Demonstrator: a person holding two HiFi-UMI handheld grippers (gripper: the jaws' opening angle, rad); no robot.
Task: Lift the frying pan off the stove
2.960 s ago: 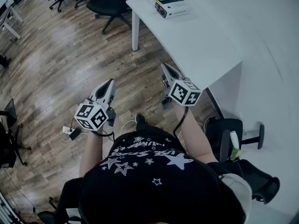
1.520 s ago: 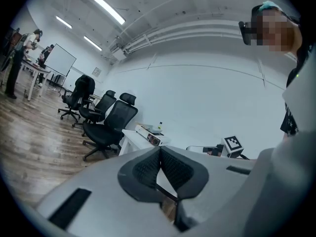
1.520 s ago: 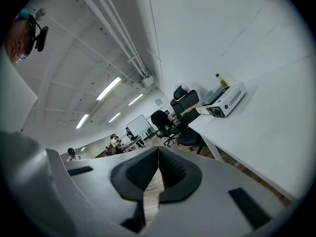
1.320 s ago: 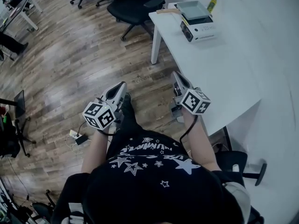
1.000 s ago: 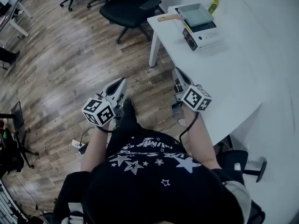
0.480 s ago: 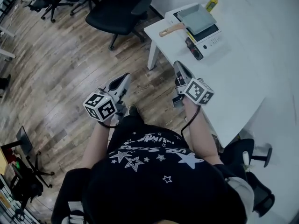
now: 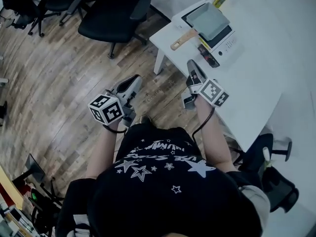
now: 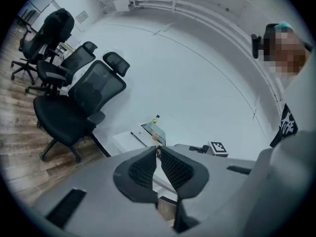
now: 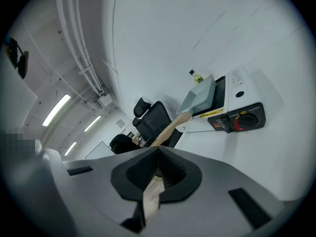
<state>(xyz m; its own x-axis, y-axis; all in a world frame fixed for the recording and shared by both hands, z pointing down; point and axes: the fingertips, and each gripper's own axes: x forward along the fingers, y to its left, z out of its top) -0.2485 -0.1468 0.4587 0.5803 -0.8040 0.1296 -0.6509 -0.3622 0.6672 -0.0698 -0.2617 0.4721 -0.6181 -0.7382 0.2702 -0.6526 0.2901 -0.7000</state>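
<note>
1. We see the frying pan (image 7: 210, 19) sitting on the stove (image 7: 228, 42) at the table (image 7: 256, 78) corner.
2. Our left gripper (image 7: 134, 79) and right gripper (image 7: 191, 64) hover short of it, the 2 clenched tight on nothing.

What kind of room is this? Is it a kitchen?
Probably an office or lab, not a real kitchen. Black swivel chairs stand on a wood floor, and the small stove with the frying pan just sits on a white desk.
</note>
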